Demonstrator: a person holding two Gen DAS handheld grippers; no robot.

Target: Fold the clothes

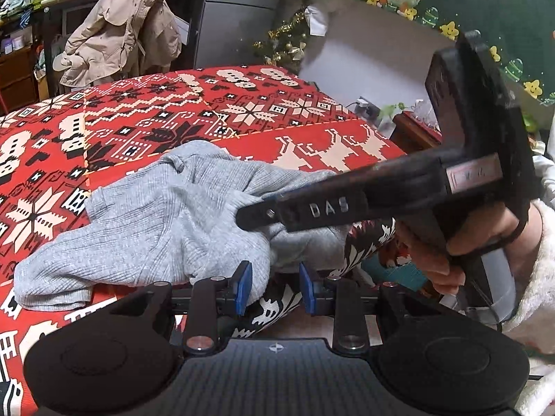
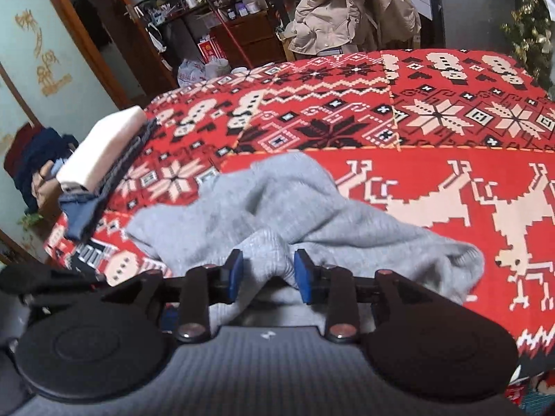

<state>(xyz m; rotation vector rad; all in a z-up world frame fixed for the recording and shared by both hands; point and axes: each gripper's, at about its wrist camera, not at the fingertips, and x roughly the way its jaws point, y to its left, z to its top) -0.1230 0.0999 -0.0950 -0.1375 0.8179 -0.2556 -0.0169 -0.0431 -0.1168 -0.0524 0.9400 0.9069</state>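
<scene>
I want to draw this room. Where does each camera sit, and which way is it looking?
Left wrist: sits on the left claw, looking down across the red blanket at the grey top; the right claw and a hand show.
Right wrist: sits on the right claw, facing the grey top and a folded pile; only its own claw shows clearly.
Shared: the top, the blanket, a beige coat.

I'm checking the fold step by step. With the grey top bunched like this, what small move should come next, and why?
Probably draw both grippers apart to flatten it. The grey top lies crumpled on the red blanket, with fabric between the left gripper and right gripper.
</scene>
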